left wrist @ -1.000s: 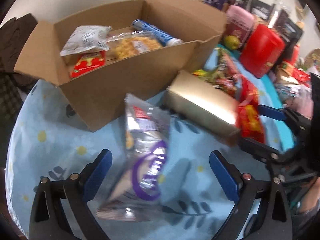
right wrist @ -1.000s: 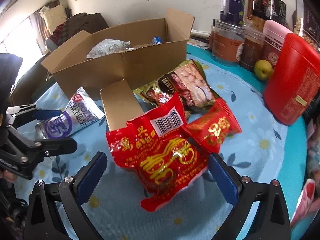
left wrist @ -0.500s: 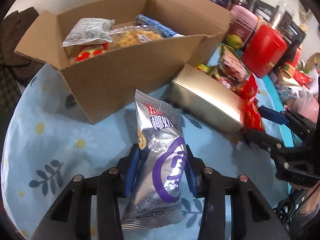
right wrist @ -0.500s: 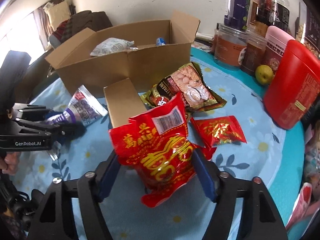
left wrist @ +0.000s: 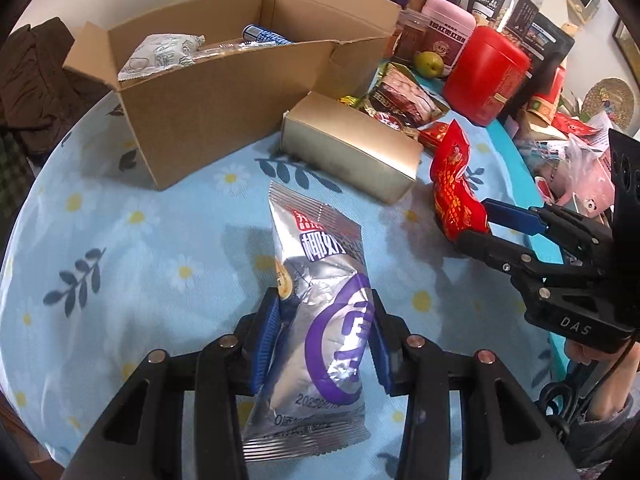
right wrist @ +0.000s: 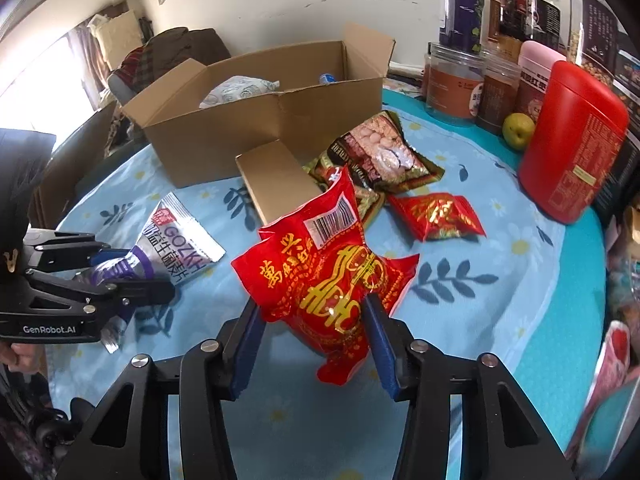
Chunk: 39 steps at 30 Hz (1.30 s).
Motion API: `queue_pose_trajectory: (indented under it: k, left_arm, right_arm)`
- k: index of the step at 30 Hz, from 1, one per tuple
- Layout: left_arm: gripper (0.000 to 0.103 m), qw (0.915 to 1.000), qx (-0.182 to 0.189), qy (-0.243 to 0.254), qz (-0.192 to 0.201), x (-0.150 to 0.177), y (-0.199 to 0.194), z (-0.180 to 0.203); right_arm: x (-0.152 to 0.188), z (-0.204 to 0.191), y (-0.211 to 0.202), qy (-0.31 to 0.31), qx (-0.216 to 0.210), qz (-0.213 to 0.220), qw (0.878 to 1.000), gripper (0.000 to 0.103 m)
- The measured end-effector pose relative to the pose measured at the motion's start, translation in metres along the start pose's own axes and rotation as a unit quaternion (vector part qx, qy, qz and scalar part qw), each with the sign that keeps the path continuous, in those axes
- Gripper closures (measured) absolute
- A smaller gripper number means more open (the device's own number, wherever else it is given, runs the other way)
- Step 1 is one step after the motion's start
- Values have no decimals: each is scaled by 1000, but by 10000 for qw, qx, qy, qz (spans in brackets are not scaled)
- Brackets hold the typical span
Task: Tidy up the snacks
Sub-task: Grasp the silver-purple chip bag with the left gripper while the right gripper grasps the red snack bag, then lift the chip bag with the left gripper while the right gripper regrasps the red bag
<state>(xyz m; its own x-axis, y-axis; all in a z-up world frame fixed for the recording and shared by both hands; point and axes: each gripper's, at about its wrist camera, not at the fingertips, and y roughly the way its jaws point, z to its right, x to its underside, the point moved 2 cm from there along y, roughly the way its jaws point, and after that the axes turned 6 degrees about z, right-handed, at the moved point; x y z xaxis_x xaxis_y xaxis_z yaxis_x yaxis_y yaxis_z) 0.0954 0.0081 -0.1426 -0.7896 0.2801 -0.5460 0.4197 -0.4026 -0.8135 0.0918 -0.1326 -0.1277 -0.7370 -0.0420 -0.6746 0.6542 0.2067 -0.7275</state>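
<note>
My left gripper [left wrist: 323, 302] is shut on a silver and purple snack packet [left wrist: 316, 240], its blue pads pressing both sides of the packet's lower half. From the right wrist view, the same left gripper [right wrist: 132, 276] holds the silver packet [right wrist: 180, 232] low over the cloth. My right gripper [right wrist: 312, 312] has a red snack bag [right wrist: 320, 256] between its pads, and the jaws are closing on the crumpled bag. An open cardboard box [left wrist: 224, 96] stands behind with a white packet [left wrist: 160, 52] and a blue tube [left wrist: 260, 34] inside.
A small closed brown carton [left wrist: 352, 148] lies between the box and the red bag. A brown nut bag [right wrist: 376, 152] and a small red packet [right wrist: 436, 216] lie on the blue floral cloth. A red canister [right wrist: 572, 140], a green fruit [right wrist: 518, 130] and several jars [right wrist: 452, 80] line the far right.
Both grippers went from wide open to closed on their packets. The left one drew back from the box with the silver packet. The red bag rose, uncovering the small red packet.
</note>
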Motion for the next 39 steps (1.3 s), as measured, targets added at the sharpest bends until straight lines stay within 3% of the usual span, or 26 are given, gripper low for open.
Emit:
queue_pose_trajectory:
  k: [22,24,27,32,33,34,39]
  left_arm:
    - [62,9993,169,-325,-93,34,-16,7]
    - [62,9994,163,-313,-74,36,-18,8]
    - [62,9995,131,-292,-71,39,-20,9]
    - [62,9993,123,-342,-75,43,-22,8]
    - [62,9992,130,-360,-75,44,-23,8]
    - [62,9992,138,-379,-76,45,-23,7]
    - [62,9987,138,-481,-44,47,-26,2]
  right_arm:
    - [61,-42,-56,-301,-491,-179,9982,54]
    - [62,-39,-58,-158,-490,-180,9985,51]
    - [63,-33,-61,91,-413,-46,9991,30]
    - [62,-25,-60,455,-368,-70,9983,21]
    - [61,-23,-58,548,-353,-122,9978,7]
    - [60,-23,-57,606,-310,-123,9976,0]
    - [56,-28,-49,701,-442,-205,9963,0]
